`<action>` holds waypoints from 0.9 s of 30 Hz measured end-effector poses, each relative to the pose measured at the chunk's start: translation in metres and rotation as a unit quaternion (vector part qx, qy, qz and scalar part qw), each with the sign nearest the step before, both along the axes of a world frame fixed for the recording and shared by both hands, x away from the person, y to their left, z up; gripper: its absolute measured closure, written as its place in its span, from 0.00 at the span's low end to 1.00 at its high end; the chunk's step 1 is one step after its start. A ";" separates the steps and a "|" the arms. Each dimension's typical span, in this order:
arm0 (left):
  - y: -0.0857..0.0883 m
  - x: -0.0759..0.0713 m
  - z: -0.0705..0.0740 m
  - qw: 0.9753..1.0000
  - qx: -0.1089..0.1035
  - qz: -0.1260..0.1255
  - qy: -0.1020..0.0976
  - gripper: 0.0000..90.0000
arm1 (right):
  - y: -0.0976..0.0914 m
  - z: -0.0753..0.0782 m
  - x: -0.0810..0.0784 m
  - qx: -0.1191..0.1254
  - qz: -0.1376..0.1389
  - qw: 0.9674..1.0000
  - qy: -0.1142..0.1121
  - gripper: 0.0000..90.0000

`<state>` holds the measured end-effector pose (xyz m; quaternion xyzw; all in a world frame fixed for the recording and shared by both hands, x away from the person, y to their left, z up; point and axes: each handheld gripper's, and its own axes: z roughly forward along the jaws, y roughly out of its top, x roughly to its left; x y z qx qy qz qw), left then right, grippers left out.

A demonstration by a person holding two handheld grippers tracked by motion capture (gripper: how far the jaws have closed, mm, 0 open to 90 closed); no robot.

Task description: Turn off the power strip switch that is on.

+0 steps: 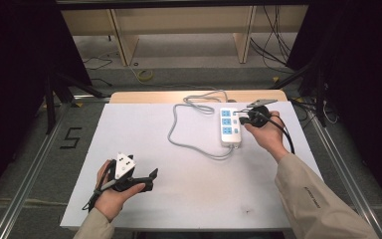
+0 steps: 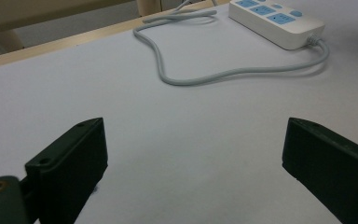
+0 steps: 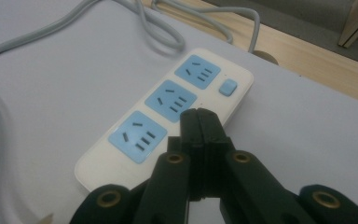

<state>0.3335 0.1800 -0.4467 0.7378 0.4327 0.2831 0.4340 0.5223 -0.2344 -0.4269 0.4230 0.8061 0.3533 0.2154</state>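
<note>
A white power strip (image 1: 230, 127) with three blue sockets lies on the white table top, right of centre; its grey cable (image 1: 189, 130) loops to the left and back. In the right gripper view the power strip (image 3: 168, 114) shows a small blue switch (image 3: 227, 87) at its far end. My right gripper (image 3: 198, 116) is shut with nothing between its jaws, its tips just over the strip's right edge near the middle socket. It is seen from above as my right gripper (image 1: 242, 118). My left gripper (image 1: 151, 178) rests near the table's front left, open and empty, its jaws (image 2: 193, 163) wide apart over bare table.
The white sheet (image 1: 129, 139) covers a wooden table (image 1: 144, 96) whose far edge shows beyond it. Dark stands and cables line the floor at both sides. A wooden shelf frame (image 1: 179, 30) stands behind.
</note>
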 end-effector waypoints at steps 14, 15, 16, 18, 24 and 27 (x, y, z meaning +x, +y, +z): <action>0.001 0.000 0.000 1.000 -0.001 0.001 0.000 0.07 | 0.005 -0.009 0.011 -0.005 -0.006 1.000 0.008 1.00; 0.002 0.000 0.000 1.000 -0.001 0.002 0.000 0.07 | 0.005 -0.010 0.012 -0.010 -0.006 1.000 0.007 1.00; 0.002 0.000 0.000 1.000 -0.001 0.001 0.000 0.07 | 0.005 -0.010 0.013 -0.011 -0.007 1.000 0.008 1.00; 0.001 0.000 0.000 1.000 -0.002 0.002 0.000 0.07 | 0.005 -0.010 0.015 -0.012 -0.009 1.000 0.010 1.00; 0.001 0.000 0.000 1.000 -0.002 0.001 0.000 0.07 | 0.004 -0.013 0.018 -0.013 -0.013 1.000 0.013 1.00; 0.001 0.000 0.000 1.000 -0.002 0.002 0.000 0.07 | 0.005 -0.014 0.020 -0.013 -0.014 1.000 0.017 1.00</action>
